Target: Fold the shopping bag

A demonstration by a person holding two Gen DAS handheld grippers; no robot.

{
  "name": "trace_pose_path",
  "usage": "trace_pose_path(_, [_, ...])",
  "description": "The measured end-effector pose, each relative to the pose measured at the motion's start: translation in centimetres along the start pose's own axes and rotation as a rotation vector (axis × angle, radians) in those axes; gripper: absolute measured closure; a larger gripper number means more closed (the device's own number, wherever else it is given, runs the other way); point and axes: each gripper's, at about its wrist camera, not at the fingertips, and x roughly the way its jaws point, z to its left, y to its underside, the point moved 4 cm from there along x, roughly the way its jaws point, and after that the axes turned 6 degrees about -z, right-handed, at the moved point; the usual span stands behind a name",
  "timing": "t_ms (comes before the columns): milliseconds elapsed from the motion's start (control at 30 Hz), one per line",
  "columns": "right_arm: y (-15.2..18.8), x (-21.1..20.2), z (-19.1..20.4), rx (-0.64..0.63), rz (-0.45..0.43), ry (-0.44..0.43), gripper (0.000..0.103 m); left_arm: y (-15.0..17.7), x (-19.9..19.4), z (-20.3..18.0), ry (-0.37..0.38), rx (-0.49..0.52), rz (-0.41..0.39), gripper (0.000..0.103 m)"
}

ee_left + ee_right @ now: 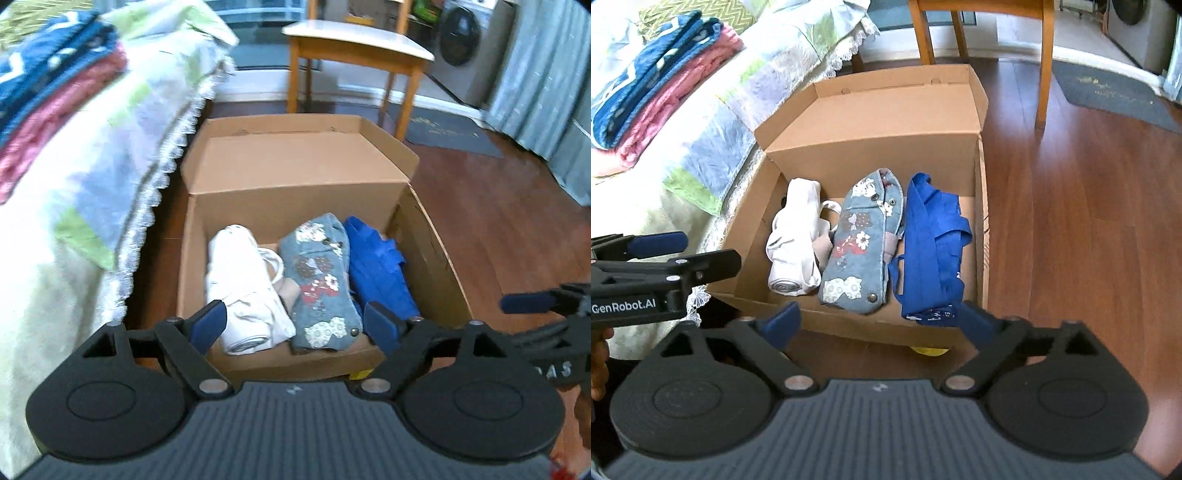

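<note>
Blue bag [932,243] (handle loops clear only from right wrist) fills box [871,144].

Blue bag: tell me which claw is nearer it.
Right. The right claw hangs open just short of the blue bag; the left claw, also open, sits over the white bag.

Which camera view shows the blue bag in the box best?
The right wrist view: there the blue bag lies almost fully visible, with its handles and its printed near end. In the left wrist view the blue bag is partly hidden behind a finger of the left gripper.
</note>
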Motion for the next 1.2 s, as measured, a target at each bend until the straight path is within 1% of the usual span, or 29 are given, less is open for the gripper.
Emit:
trace_pose_path(33, [0.1, -0.5, 0.1, -0.002, -0.008, 0.005, 0.001, -0.2, -0.6, 0.1, -0.021, -0.022, -0.004, 0.019])
trace_pose_path(100, [0.2, -1.5, 0.2, -0.004, -0.024, 0.014, 0.001, -0.5, -1.8, 0.4, -0.053, -0.056, -0.005, 0.016])
trace_pose_path(200, [0.6, -3.3, 0.1, 0.009, -0.061, 0.021, 0.001, -1.1, -3.6, 0.5, -0.081, -0.092, -0.014, 0.016])
trace_pose_path(300, [1.0, -4.7, 0.2, -0.004, -0.07, 0.038, 0.001, -1.7, -6.1, 0.4, -0.065, -0.101, -0.068, 0.016])
trace_pose_path(367, [1.2, -5.8, 0.4, -0.029, -0.09, 0.031, 0.001, -2.3, -7.8, 0.3, -0.06, -0.104, -0.113, 0.016])
trace_pose_path(500, [1.2, -8.0, 0.9, -0.089, -0.161, 0.046, 0.001, -3.6, -11.3, 0.1, 0.023, -0.106, -0.204, 0.016])
trace_pose_path(533, [1.2, -8.4, 1.1, -0.102, -0.177, 0.049, 0.001, -4.0, -11.9, 0.0, 0.02, -0.092, -0.216, 0.016])
trace_pose_path(567, [1.1, -8.9, 1.2, -0.115, -0.195, 0.047, 0.001, -4.4, -12.4, -0.3, -0.003, -0.064, -0.22, 0.016])
trace_pose_path(633, [0.8, -9.8, 1.3, -0.124, -0.241, 0.044, 0.001, -5.1, -13.3, -0.9, -0.049, -0.009, -0.228, 0.008])
trace_pose_path(700, [0.5, -10.6, 1.2, -0.119, -0.277, 0.049, 0.001, -5.6, -14.1, -1.7, -0.118, 0.057, -0.268, 0.003])
trace_pose_path(767, [0.2, -11.1, 1.0, -0.107, -0.306, 0.065, 0.001, -5.6, -14.7, -2.5, -0.179, 0.114, -0.322, 0.001])
trace_pose_path(867, [-0.2, -11.6, 0.8, -0.112, -0.34, 0.11, 0.001, -5.1, -15.3, -3.8, -0.233, 0.184, -0.385, 0.001])
trace_pose_path(933, [-0.3, -11.7, 0.8, -0.119, -0.36, 0.153, 0.001, -4.6, -15.1, -4.2, -0.252, 0.176, -0.37, 0.001])
trace_pose_path(967, [-0.3, -11.9, 0.9, -0.129, -0.377, 0.179, 0.001, -4.5, -14.8, -4.2, -0.243, 0.158, -0.343, 0.001])
trace_pose_path(1033, [0.0, -12.2, 1.2, -0.15, -0.401, 0.194, 0.001, -4.0, -14.0, -3.9, -0.213, 0.114, -0.275, 0.001])
trace_pose_path(1100, [0.1, -11.9, 1.4, -0.139, -0.371, 0.155, 0.001, -3.5, -13.3, -3.6, -0.195, 0.078, -0.22, 0.001])
trace_pose_path(1133, [0.2, -11.9, 1.4, -0.127, -0.349, 0.13, 0.001, -3.1, -12.9, -3.4, -0.197, 0.066, -0.206, 0.001])
trace_pose_path(1200, [0.6, -11.4, 1.2, -0.09, -0.302, 0.108, 0.001, -2.3, -12.1, -3.1, -0.2, 0.056, -0.176, 0.001])
